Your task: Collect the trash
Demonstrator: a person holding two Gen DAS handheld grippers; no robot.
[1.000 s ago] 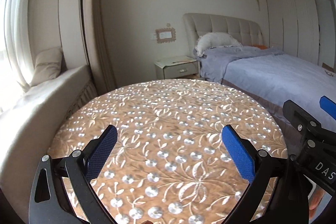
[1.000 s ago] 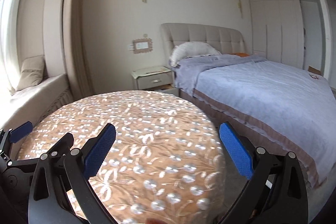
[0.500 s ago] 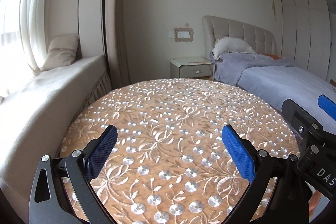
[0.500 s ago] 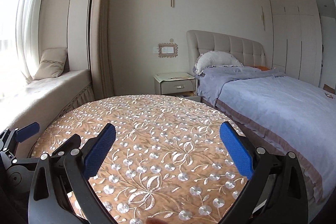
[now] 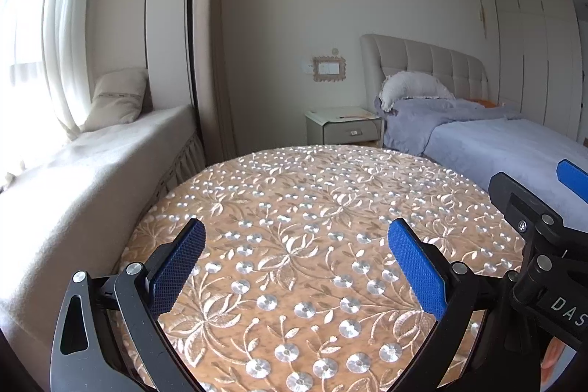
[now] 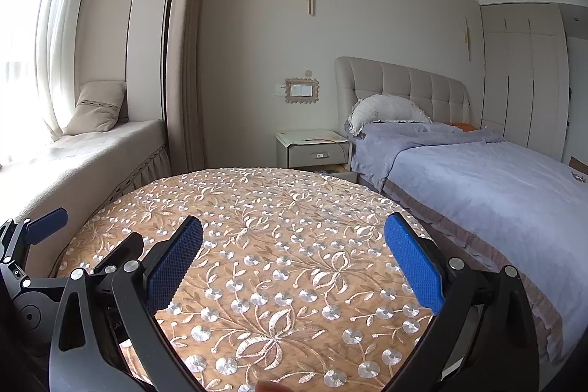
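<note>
- I am looking across the bed (image 6: 496, 186) on the right of both views; its lilac cover is lying smooth, and only a small dark mark near the far right edge in the right wrist view is showing, too small for me to name.
- I am holding both tools over the round counter (image 5: 316, 208) with the embroidered tan cloth; its visible top is carrying nothing but the pattern.
- I am seeing a window seat (image 5: 73, 171) to the left with a cushion (image 6: 97, 107) leaning at its far end, and no litter on the part in view.
- I am noting the nightstand (image 6: 312, 149) between counter and bed: flat papers seem to be lying on top, the drawer is closed, and what is inside is hidden.
- I am finding no bin, bag or basket in either view, so I cannot say where collected trash is going.
- I am keeping the left gripper (image 5: 294, 267) with its fingers spread wide, nothing between them.
- I am keeping the right gripper (image 6: 292, 261) the same way, fingers wide apart and gripping nothing.
- I am judging this as a scanning stance: no trash is in sight, which fits both a search under way and a counter already cleared, so any further move is waiting on trash or a receptacle coming into view.
</note>
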